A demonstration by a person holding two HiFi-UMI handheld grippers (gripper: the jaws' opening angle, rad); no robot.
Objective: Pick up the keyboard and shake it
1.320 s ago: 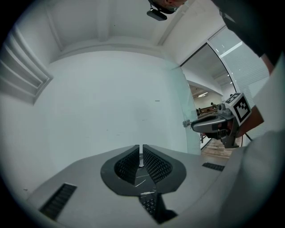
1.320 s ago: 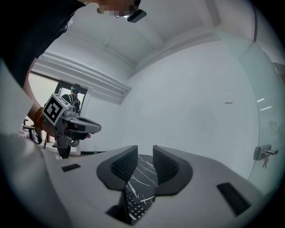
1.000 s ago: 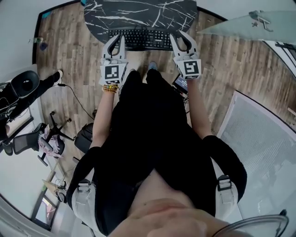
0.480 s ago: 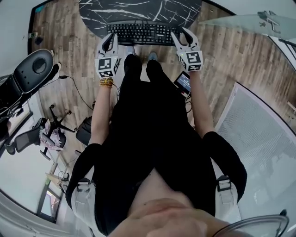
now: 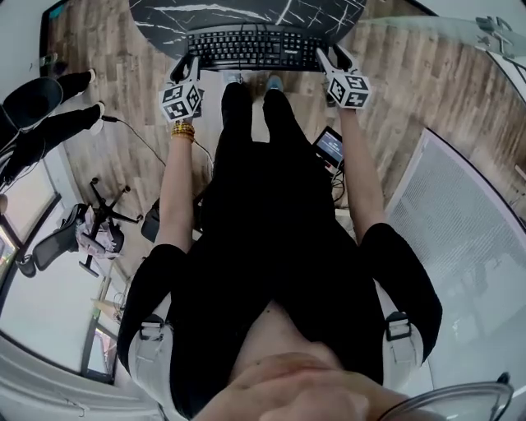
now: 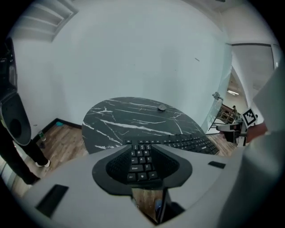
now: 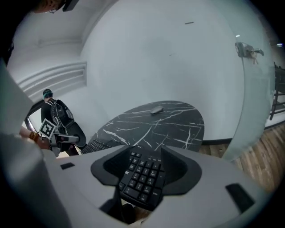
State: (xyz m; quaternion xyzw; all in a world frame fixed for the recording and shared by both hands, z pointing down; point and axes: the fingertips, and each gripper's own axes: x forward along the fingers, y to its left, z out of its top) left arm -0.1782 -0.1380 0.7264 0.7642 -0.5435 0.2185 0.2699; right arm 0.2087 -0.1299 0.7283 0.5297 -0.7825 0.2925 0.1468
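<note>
The black keyboard (image 5: 255,47) lies along the near edge of the round black marble table (image 5: 246,10). My left gripper (image 5: 188,66) is at its left end and my right gripper (image 5: 330,59) at its right end. In the left gripper view the left gripper (image 6: 142,148) has the keyboard's (image 6: 191,143) end keys between its spread jaws, which have just been opening. In the right gripper view the right gripper (image 7: 144,165) has also just been opening, and the keyboard's (image 7: 141,179) number pad sits loose between its jaws, past the table's (image 7: 164,124) rim.
A small dark puck (image 6: 162,107) rests at the table's far side. A device with a lit screen (image 5: 330,146) and a cable (image 5: 140,140) lie on the wood floor. A person in black (image 5: 41,115) stands left, by an office chair (image 5: 90,234). A glass panel (image 5: 460,214) is right.
Both grippers went down and forward with the keyboard until it came to rest on the table's near edge. Both pairs of jaws now stand wider around its ends.
</note>
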